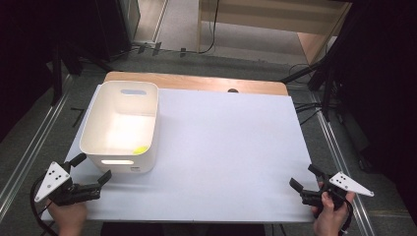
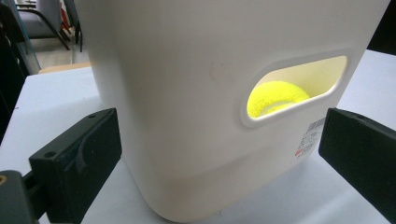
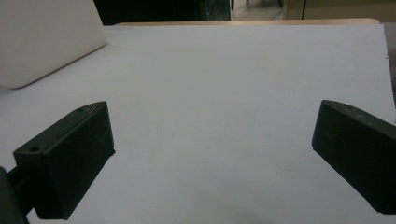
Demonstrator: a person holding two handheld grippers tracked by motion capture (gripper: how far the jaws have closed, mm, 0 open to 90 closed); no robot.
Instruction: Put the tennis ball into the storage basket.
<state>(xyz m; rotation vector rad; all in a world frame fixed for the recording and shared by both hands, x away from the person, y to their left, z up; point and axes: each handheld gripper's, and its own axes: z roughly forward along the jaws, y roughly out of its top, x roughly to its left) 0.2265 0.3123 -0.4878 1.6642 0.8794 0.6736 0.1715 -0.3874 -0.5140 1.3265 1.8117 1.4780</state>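
One large white sheet (image 1: 221, 147) covers almost the whole wooden table (image 1: 196, 82), and only a strip of wood shows at the far edge. On the left part of this sheet stands a white plastic bin (image 1: 93, 120), with rounded corners and an oval handle hole in its near wall and in its far wall. The bin is upright and it rests flat on the sheet.

The left gripper (image 1: 93, 169) is held in the person's left hand (image 1: 69, 216) at the near left corner of the table, just beside the near wall of the bin. Its jaws are wide apart and they hold nothing; in the left gripper view the bin wall (image 2: 187, 93) stands between them, but the jaws do not touch it.

The right gripper (image 1: 305, 178) is held in the right hand (image 1: 329, 216) at the near right corner, well apart from the bin. Its jaws are also spread apart and empty, with only bare sheet (image 3: 210, 93) between them.

Inside the bin lies a yellow tennis ball (image 1: 140, 150), at the near right corner of the floor. In the left gripper view the ball (image 2: 275, 97) is seen through the near handle hole.
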